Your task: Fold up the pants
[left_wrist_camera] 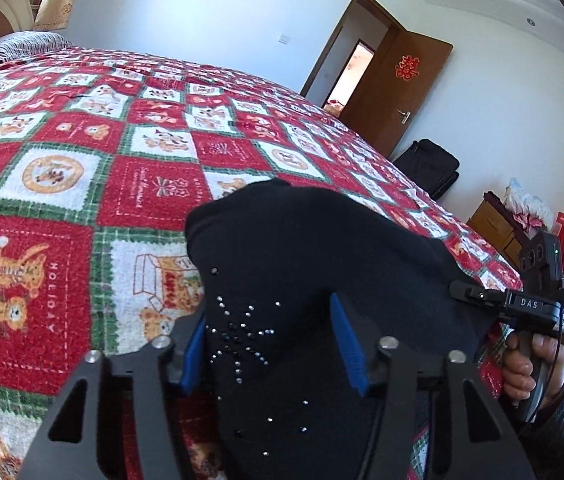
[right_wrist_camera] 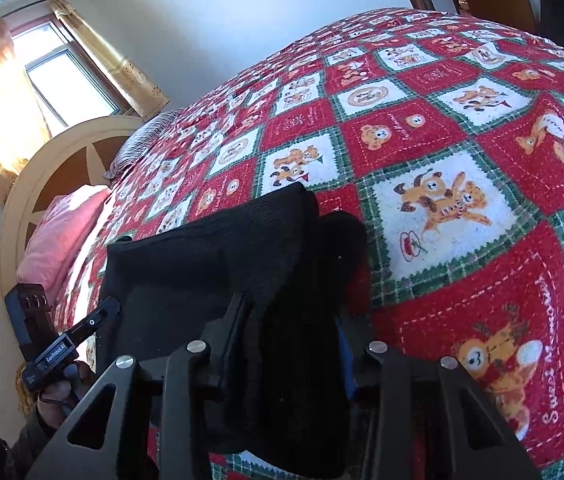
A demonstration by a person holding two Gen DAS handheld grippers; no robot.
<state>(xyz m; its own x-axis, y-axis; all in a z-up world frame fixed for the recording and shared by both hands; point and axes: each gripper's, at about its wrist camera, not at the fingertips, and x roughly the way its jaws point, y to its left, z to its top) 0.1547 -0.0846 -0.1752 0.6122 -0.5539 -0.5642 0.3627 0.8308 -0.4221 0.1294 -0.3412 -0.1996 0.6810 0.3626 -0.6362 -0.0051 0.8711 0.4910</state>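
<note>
Both the left tongs (left_wrist_camera: 273,344) and right tongs (right_wrist_camera: 294,344) grip black pants (left_wrist_camera: 314,248) above the bed (left_wrist_camera: 81,160), window (right_wrist_camera: 65,76) at ten o'clock

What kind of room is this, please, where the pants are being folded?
Most likely a home bedroom. A large bed with a red holiday-patterned blanket fills both views, a pink pillow lies by the headboard, and a curtained window stands behind it.
</note>
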